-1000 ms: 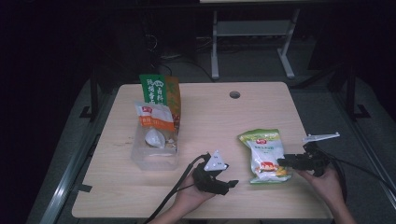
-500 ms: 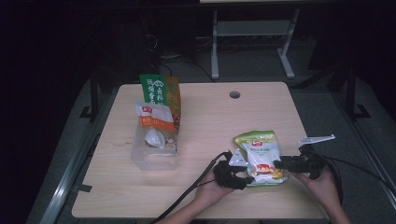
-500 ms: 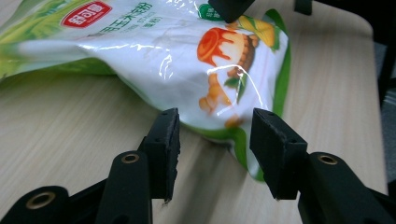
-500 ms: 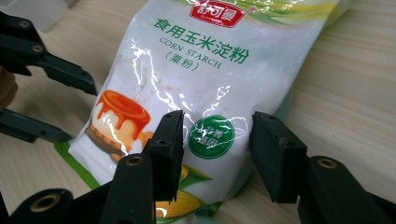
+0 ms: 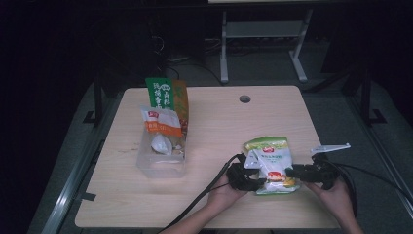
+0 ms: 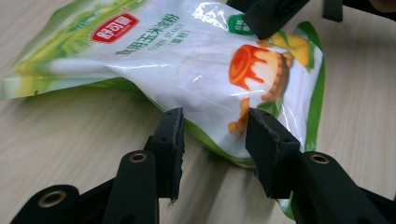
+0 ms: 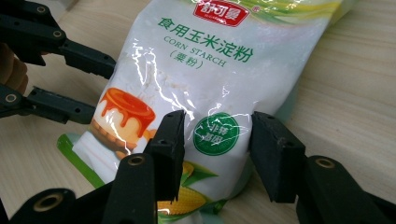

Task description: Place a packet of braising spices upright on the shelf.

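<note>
A green and white corn starch bag (image 5: 269,163) lies on the wooden table (image 5: 219,122) near its front right. My left gripper (image 5: 249,177) is at the bag's lower left side. In the left gripper view its jaws have just been closing, and the left gripper (image 6: 215,126) now pinches the corn starch bag (image 6: 205,79) at its edge. My right gripper (image 5: 293,171) grips the opposite side; in the right gripper view the right gripper (image 7: 217,128) is shut on the corn starch bag (image 7: 205,70) near a round green mark. The left gripper (image 7: 86,88) also shows at the far side there.
A clear plastic bin (image 5: 146,168) stands at the table's left and holds a white and orange packet (image 5: 160,122) and a tall green and orange bag (image 5: 166,95). A cable hole (image 5: 245,99) sits near the far edge. A cable (image 5: 195,204) trails off the front edge.
The left hand has moved right from the table's front middle to the bag, and its jaws have narrowed around the bag's edge. The right hand has stayed on the bag.
</note>
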{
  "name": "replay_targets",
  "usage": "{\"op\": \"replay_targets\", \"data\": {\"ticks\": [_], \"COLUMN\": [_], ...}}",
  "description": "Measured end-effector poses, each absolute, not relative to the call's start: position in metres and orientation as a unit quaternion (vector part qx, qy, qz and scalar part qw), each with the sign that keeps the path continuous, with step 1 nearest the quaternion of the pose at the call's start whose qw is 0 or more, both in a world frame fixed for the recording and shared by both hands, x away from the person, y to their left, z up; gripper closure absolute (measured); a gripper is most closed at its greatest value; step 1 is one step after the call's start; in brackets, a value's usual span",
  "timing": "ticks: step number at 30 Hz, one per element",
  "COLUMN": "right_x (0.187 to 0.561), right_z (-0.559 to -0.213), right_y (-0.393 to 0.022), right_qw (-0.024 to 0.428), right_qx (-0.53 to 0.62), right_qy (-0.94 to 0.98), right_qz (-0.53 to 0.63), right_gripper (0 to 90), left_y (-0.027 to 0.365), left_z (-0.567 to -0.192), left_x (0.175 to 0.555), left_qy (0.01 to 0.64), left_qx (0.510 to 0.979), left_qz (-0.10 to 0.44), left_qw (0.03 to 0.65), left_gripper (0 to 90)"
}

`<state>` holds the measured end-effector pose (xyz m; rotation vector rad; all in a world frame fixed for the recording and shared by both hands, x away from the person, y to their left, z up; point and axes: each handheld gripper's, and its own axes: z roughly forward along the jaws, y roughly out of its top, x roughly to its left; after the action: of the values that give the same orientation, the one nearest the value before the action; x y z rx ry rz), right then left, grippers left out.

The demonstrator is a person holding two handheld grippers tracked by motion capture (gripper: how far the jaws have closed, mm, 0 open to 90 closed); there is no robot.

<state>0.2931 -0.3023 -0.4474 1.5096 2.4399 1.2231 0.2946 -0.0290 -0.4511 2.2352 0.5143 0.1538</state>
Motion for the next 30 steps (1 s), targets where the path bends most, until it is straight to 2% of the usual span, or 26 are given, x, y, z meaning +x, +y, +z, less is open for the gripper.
{"op": "replay_targets", "data": {"ticks": [3,10,14,18,19,23,24,25,26,28,29,30], "right_x": [0.292,0.306,0.32,0.331,0.335,0.336,0.336,0.336,0.335,0.335,0.335,0.334], "right_z": [-0.447,-0.442,-0.442,-0.449,-0.452,-0.454,-0.454,-0.457,-0.457,-0.456,-0.455,-0.454], "right_y": [-0.302,-0.303,-0.305,-0.308,-0.309,-0.309,-0.309,-0.31,-0.308,-0.307,-0.303,-0.302], "right_qw": [0.009,0.002,0.01,-0.004,-0.022,-0.037,-0.037,-0.047,-0.049,-0.045,-0.039,-0.036], "right_qx": [0.482,0.481,0.491,0.504,0.505,0.499,0.499,0.494,0.493,0.49,0.486,0.482], "right_qy": [0.785,0.797,0.791,0.783,0.779,0.778,0.778,0.777,0.777,0.78,0.786,0.789], "right_qz": [0.389,0.366,0.364,0.363,0.372,0.38,0.38,0.389,0.388,0.387,0.38,0.38], "right_gripper": [54.5,46.5,43.5,42.6,44.7,56.2,56.2,66.8,71.4,73.2,79.3,80.3], "left_y": [-0.029,-0.028,-0.03,-0.029,-0.029,-0.029,-0.029,-0.029,-0.029,-0.029,-0.03,-0.03], "left_z": [-0.451,-0.454,-0.453,-0.455,-0.455,-0.455,-0.455,-0.455,-0.455,-0.455,-0.455,-0.455], "left_x": [0.302,0.31,0.312,0.315,0.316,0.317,0.317,0.317,0.317,0.317,0.317,0.317], "left_qy": [0.214,0.223,0.226,0.231,0.234,0.237,0.237,0.238,0.238,0.238,0.242,0.242], "left_qx": [0.887,0.885,0.885,0.881,0.881,0.88,0.88,0.88,0.88,0.88,0.878,0.878], "left_qz": [0.077,0.065,0.063,0.055,0.052,0.048,0.048,0.048,0.048,0.049,0.048,0.048], "left_qw": [0.401,0.404,0.402,0.408,0.408,0.409,0.409,0.409,0.408,0.408,0.41,0.41], "left_gripper": [57.0,55.7,55.7,55.5,55.3,55.5,55.5,55.5,55.4,54.8,54.2,53.2]}}
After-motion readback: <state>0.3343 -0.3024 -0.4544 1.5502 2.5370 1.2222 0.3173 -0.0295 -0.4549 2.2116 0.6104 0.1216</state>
